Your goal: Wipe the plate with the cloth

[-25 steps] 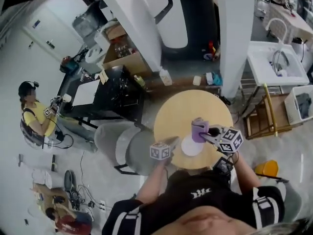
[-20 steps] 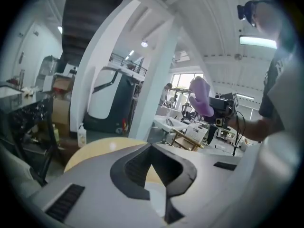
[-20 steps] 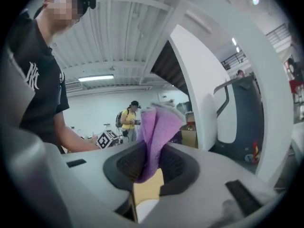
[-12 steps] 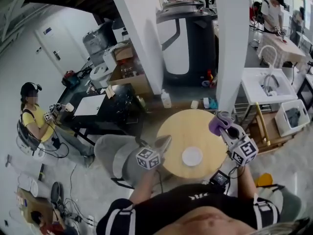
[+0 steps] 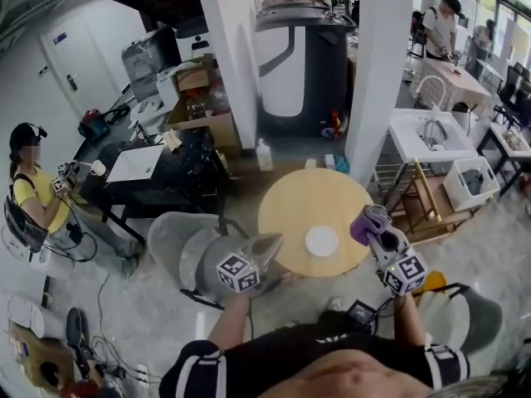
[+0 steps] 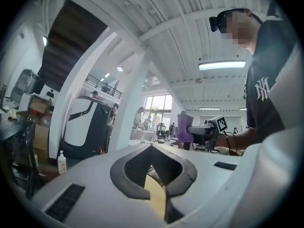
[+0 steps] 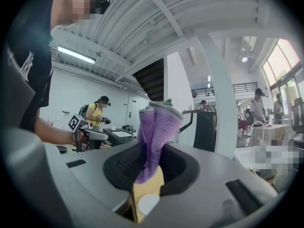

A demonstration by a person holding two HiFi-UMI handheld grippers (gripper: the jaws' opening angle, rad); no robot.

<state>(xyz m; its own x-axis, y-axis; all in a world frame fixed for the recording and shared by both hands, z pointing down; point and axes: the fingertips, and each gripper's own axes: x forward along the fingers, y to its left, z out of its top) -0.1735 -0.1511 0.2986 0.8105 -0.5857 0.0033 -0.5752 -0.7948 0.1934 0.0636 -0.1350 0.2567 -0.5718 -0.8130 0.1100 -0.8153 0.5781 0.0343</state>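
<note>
Round wooden table [image 5: 294, 193]: centre of the head view, between two white pillars, bare except for one dish.

Grey chair [image 5: 178, 239]: just left of the table, partly behind the left gripper.

Left gripper [image 5: 271, 241]: held up over the table's left edge, pointing roughly level; jaws closed together, nothing between them.

Right gripper [image 5: 375, 229]: held up at the table's right edge; jaws clamped on the cloth.

Plate [image 5: 322, 241]: small, white, flat on the near side of the table, between the two grippers and touched by neither.

Cloth [image 5: 366, 220]: purple, bunched, standing up out of the right jaws, clear of the plate.

Progress, as a judgement: no wiping under way at this instant, with the cloth lifted away and no contact with the dish. Either not yet begun or already finished; nothing on view to decide between the two.

Hard to make out: plate surface too small in the head view to show dirt or shine; in the right gripper view only a pale sliver below the jaws, probably the plate; absent from the left gripper view. Lower end of the cloth hidden inside the jaws.
</note>
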